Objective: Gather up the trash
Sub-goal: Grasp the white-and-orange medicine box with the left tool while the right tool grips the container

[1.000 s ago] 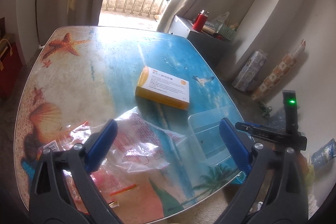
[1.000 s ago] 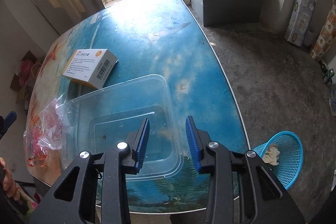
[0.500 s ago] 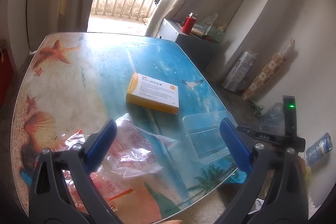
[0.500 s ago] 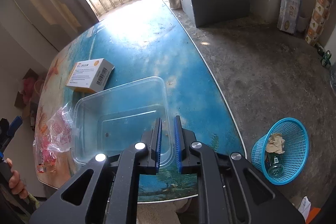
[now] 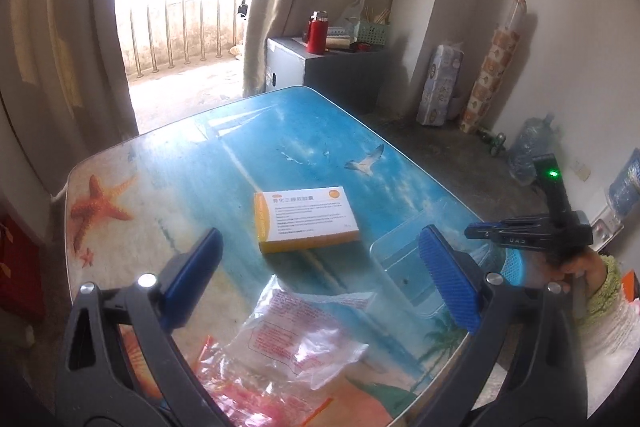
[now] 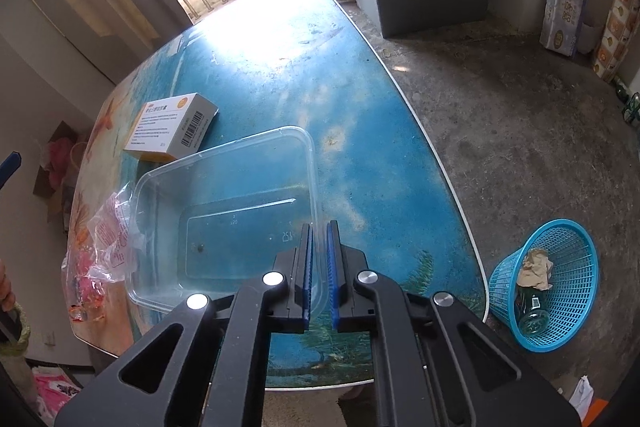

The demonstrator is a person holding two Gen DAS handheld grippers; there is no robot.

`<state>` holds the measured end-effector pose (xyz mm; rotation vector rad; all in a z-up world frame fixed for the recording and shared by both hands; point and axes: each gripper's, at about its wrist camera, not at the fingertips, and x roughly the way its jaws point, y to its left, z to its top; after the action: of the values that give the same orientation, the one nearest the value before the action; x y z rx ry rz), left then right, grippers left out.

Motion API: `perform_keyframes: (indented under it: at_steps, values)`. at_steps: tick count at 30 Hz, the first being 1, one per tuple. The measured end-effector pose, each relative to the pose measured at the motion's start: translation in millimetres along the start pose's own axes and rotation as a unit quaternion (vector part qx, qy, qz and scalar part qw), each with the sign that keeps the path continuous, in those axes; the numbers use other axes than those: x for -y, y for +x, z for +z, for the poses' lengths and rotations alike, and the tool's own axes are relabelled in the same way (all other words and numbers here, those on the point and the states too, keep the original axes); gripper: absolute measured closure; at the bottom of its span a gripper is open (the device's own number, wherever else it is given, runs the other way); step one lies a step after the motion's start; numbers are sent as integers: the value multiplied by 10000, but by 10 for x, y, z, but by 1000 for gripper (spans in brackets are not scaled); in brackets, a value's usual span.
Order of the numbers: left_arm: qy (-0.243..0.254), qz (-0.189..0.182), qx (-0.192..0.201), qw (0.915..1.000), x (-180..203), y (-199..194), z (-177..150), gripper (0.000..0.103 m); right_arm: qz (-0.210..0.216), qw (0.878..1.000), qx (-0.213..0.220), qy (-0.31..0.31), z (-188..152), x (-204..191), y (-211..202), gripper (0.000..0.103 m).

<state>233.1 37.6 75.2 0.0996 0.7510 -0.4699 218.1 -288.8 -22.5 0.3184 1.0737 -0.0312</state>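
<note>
**A:** What fills the room?

**B:** A glass-topped table (image 6: pixel 280 39) printed with a beach scene: blue sea, a gull, an orange starfish, palms at the near edge. On the concrete floor beside it a blue plastic mesh basket (image 6: pixel 576 311) leans, holding crumpled brown paper and a glass bottle.

**A:** And the trash on the table?

**B:** Largest is a clear plastic food container (image 6: pixel 224 211), rectangular with rounded corners, empty, near the table's front edge. Moulded figures on its base are too small to read with confidence. The right gripper (image 6: pixel 318 251) has just been closing and now pinches the container's near right wall between its ribbed blue pads.

**A:** Next?

**B:** A crumpled clear plastic bag (image 5: pixel 304 339) with red print, unreadable, touching the container's left side. Beyond both lies a white-and-orange cardboard medicine box (image 5: pixel 306 219) bearing Chinese text and a barcode on one end, flat on the blue part.

**A:** The other claw?

**B:** The left gripper (image 5: pixel 320 279) hangs above the bag, its jaws spread wide, nothing between them. A hand (image 5: pixel 580 263) in a fuzzy green cuff grips the right tool.
</note>
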Motion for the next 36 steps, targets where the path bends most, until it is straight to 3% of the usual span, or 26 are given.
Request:
perform_keyframes:
  at_steps: [3, 5, 8, 11, 16, 20, 22, 24, 27, 30, 36]
  values:
    - [824, 182, -144, 9963, 59, 243, 80, 9, 52, 9999, 70, 55, 26, 63, -47, 97]
    - [1514, 248, -268, 9878, 106, 456, 88, 9, 76, 9999, 84, 67, 49, 99, -60, 97]
    - [2621, 320, -490, 9633, 186, 802, 22, 9, 161, 9998, 88, 94, 92, 147, -65, 97]
    - [3406, 30, -761, 9371, 242, 1068, -73, 9, 261, 9995, 99, 126, 129, 186, -68, 97]
    - [3905, -337, -1054, 9139, 229, 1389, -49, 9, 336, 9993, 73, 171, 161, 232, -42, 97]
    - [4365, -413, -1310, 8892, 231, 1637, -80, 9, 402, 9989, -3, 229, 171, 258, 8, 97]
    - [4400, -409, -1476, 8848, 220, 1758, -83, 9, 409, 9988, -26, 253, 166, 273, 26, 97]
    - [4334, -430, -1610, 8857, 215, 1835, -92, 9, 429, 9987, -39, 281, 158, 287, 36, 97]
    - [4044, -508, -1670, 8978, 196, 1866, -53, 9, 467, 9983, -52, 335, 146, 311, 34, 97]
    - [3513, -534, -1891, 9154, 158, 1894, -14, 13, 476, 9982, -39, 352, 135, 313, 9, 97]
    - [2004, 114, -2339, 9513, 44, 1899, 60, 17, 552, 9972, 51, 507, 91, 329, -80, 97]
